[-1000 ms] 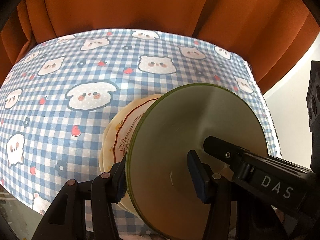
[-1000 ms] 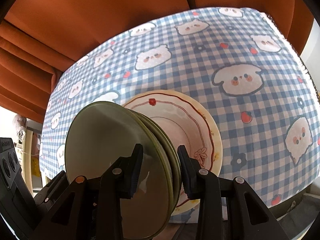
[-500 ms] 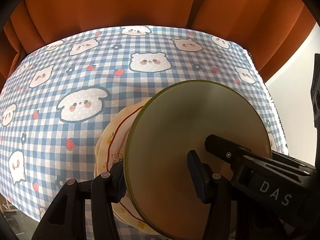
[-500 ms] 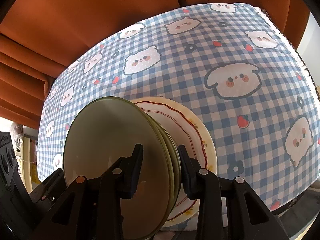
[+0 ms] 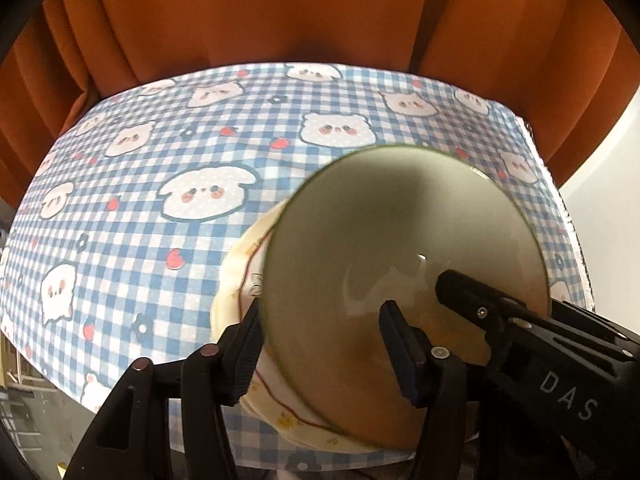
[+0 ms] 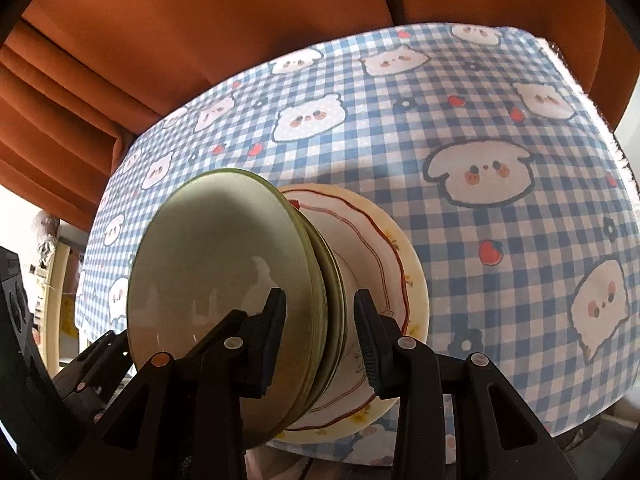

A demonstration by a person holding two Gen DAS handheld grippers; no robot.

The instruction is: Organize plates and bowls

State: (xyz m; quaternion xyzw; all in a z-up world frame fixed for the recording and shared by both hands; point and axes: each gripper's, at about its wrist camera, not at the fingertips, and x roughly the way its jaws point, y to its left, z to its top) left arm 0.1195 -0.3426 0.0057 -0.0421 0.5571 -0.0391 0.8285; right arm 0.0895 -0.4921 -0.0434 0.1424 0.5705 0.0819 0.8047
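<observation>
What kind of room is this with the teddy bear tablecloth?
Probably a home dining corner. A table wears a blue checked tablecloth printed with bears and strawberries, orange curtains hang behind it, and green bowls sit stacked on a flowery plate.

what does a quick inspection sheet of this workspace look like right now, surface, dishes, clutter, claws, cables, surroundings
surface: table under a blue checked cloth printed with bears, dogs and strawberries
job's things: green bowls nested in a stack, sitting on a cream plate with a red wavy line, near the table's front edge
clutter: nothing seen
grippers: left claw straddles the green stack's rim, jaws opening; right claw straddles the stacked rims, jaws opening, a gap showing at its right pad
cables: nothing seen
surroundings: orange curtain behind the table; pale wall at the side
</observation>
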